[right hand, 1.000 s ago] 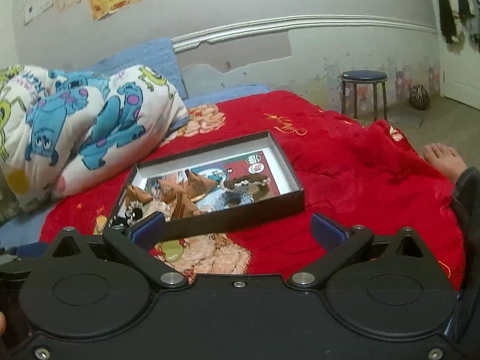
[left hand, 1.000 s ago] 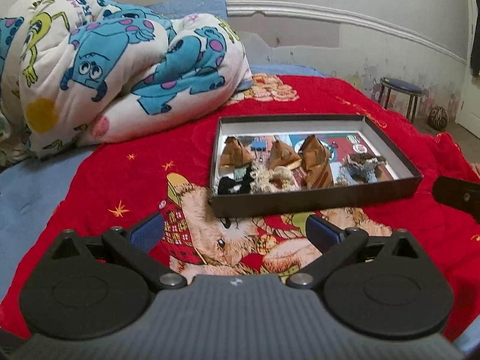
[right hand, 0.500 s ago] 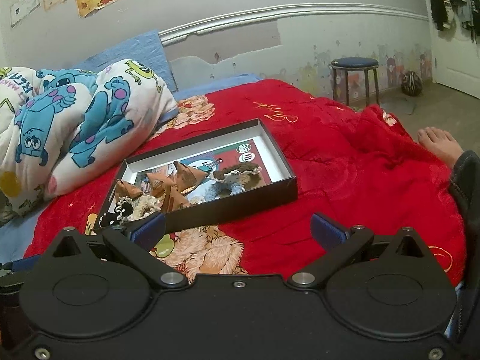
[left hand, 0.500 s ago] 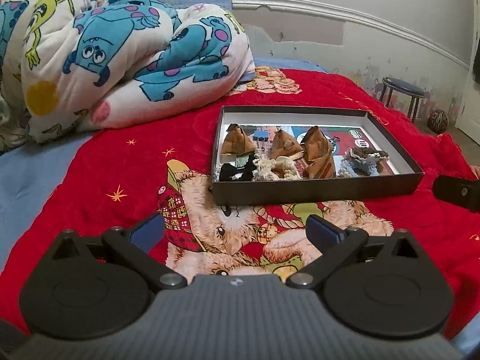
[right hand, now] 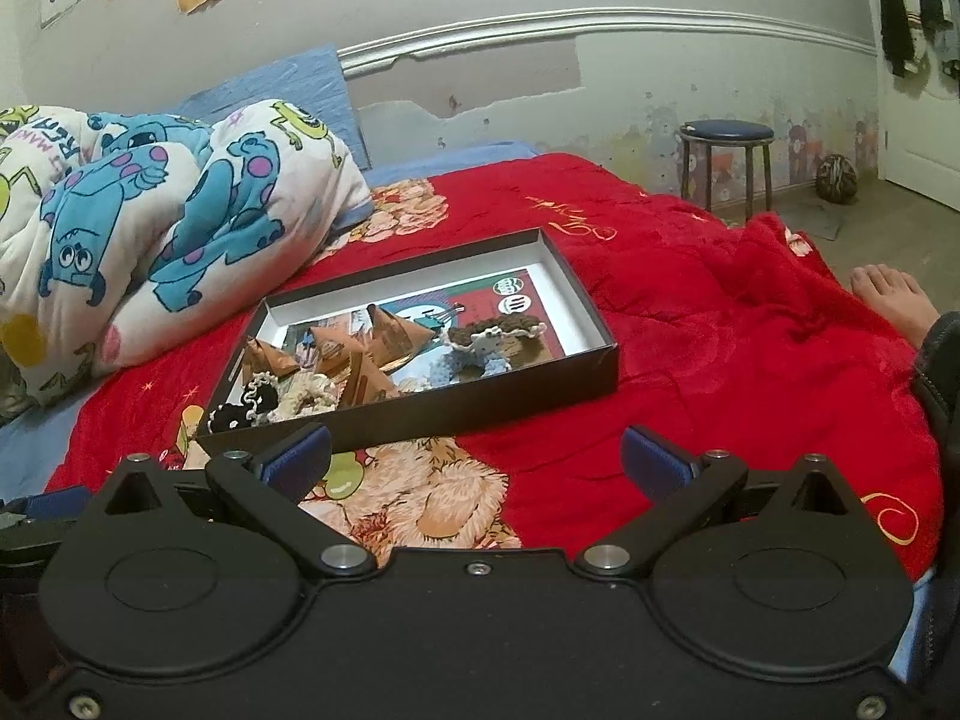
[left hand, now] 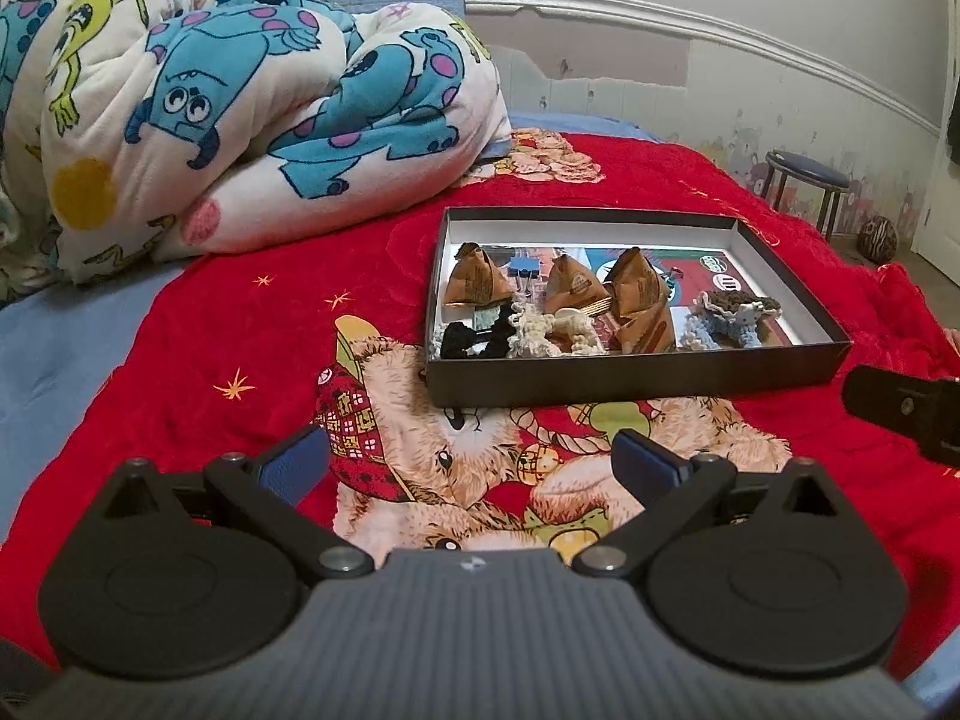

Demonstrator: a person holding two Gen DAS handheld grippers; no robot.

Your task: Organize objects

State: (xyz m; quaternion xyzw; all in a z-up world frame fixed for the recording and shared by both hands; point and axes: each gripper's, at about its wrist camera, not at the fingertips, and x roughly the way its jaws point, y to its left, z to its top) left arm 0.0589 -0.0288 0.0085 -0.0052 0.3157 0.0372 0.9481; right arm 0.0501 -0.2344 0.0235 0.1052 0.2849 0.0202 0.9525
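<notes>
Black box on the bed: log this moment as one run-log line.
left gripper open, empty | right gripper open, empty | black box on red blanket, holds paper pyramids, crochet pieces

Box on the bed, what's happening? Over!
Left gripper and right gripper open, empty. Box on red blanket, full of small things. Nothing in the way.
</notes>
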